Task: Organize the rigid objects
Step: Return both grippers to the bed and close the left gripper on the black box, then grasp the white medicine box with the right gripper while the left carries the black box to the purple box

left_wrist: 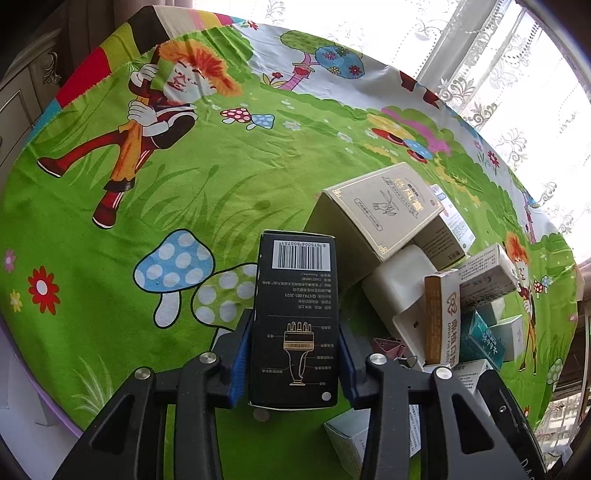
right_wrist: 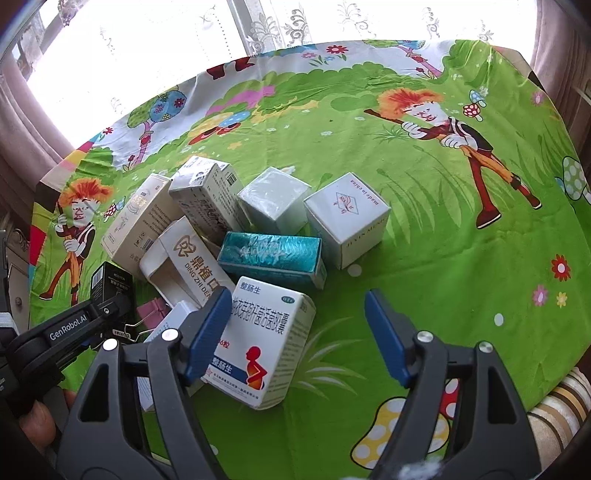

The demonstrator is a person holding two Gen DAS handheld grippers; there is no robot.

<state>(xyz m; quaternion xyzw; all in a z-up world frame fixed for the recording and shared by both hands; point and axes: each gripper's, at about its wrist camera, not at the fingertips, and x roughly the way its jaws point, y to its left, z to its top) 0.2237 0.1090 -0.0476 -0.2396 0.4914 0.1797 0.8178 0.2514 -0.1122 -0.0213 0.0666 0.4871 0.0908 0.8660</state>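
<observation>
Cartoon-print green tablecloth [right_wrist: 424,258] — lace curtains [right_wrist: 166,44] bright behind.

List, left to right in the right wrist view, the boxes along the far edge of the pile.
Cream box → white printed box → pale wrapped box → white cube box.

A bright cartoon tablecloth [right_wrist: 424,240] by a sunlit window.

Green meadow print covers the table: an orange-haired figure [left_wrist: 162,110] and spotted mushrooms [left_wrist: 177,269] ahead-left of the left claw. Lace curtains [right_wrist: 295,26] hang beyond the far edge; a carved cabinet [left_wrist: 26,96] stands far left.
</observation>
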